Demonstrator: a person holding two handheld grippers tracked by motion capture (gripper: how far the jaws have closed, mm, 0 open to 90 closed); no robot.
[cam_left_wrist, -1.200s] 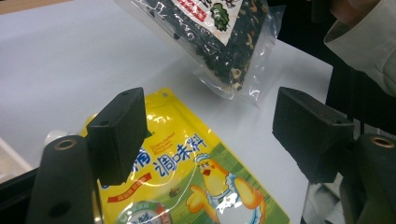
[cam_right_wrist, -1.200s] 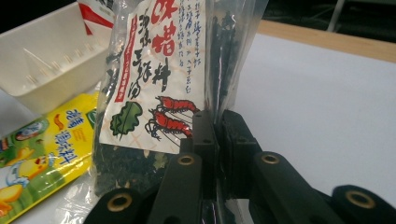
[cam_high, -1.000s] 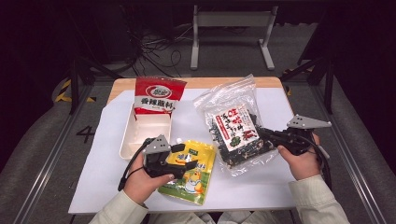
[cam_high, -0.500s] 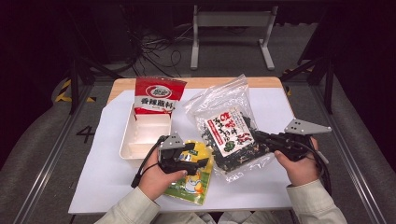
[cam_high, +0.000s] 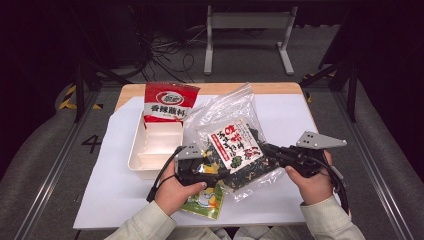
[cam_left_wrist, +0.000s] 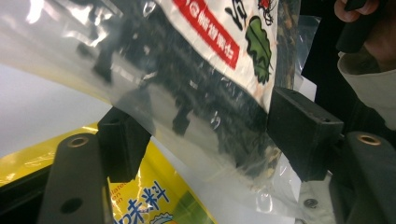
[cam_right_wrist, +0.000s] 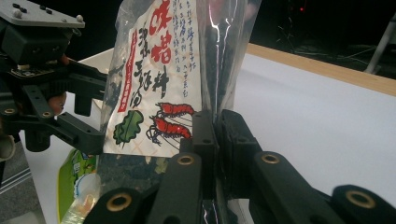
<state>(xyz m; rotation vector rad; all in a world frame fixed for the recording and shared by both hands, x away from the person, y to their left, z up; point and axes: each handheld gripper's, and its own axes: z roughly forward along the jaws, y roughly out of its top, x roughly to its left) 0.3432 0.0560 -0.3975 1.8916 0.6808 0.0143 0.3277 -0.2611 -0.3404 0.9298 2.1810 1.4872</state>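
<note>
High view: clear seaweed bag (cam_high: 235, 150), white label, dark contents; right tongs (cam_high: 267, 150) clamp it, left tongs (cam_high: 212, 167) agape around it.

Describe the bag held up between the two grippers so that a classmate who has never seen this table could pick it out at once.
On the white table sheet, right of the white divided tray, the right gripper pinches a clear seaweed snack bag. Unlike the red packet and the yellow-green packet, it is see-through, filled with dark flakes, and has a white label with red shrimp.
</note>
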